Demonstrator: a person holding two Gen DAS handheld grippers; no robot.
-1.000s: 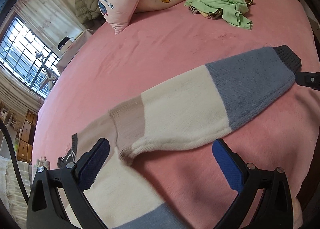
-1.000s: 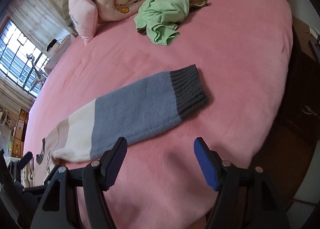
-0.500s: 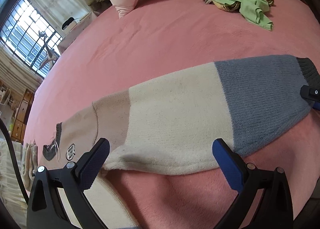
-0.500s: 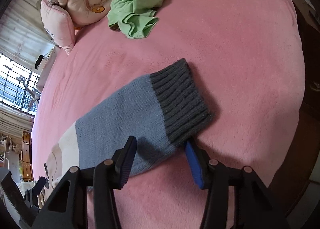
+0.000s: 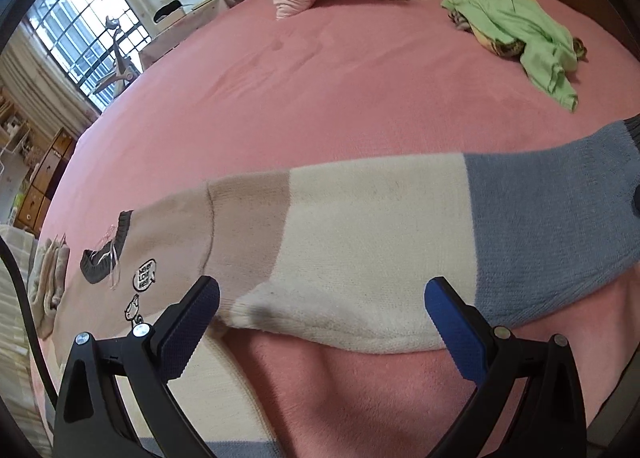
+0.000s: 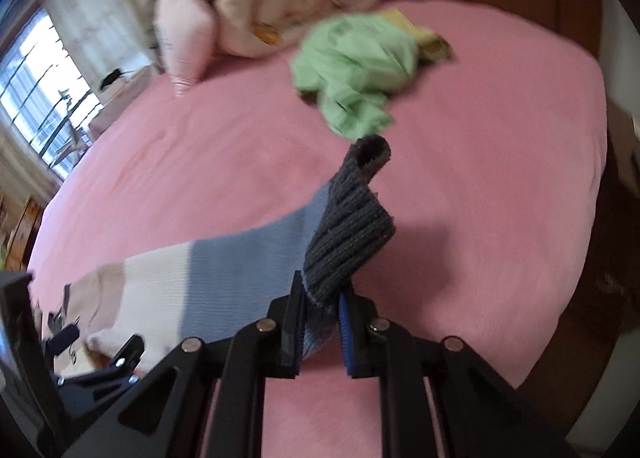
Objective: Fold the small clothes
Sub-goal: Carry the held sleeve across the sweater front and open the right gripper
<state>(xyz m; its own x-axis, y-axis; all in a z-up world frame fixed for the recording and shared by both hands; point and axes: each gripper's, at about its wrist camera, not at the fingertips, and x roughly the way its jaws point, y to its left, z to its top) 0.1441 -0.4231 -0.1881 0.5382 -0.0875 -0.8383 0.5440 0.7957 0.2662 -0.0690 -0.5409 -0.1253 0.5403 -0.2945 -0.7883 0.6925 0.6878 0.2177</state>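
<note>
Knitted sweater (image 5: 360, 250) is flat on the pink bed (image 5: 320, 98), nothing folded yet: my right gripper (image 6: 320, 334) is closing on its grey cuff (image 6: 348, 234), left gripper (image 5: 320, 322) gaping by the sleeve.

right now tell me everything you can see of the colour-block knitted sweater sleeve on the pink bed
The colour-block knitted sweater sleeve stretches flat across the pink plush bedcover, banded beige, cream, then blue, ending in a dark grey ribbed cuff. The right gripper is closing on the cuff end, which stands lifted and curled above the bed. The open left gripper hovers at the cream underarm edge, not gripping it.
</note>
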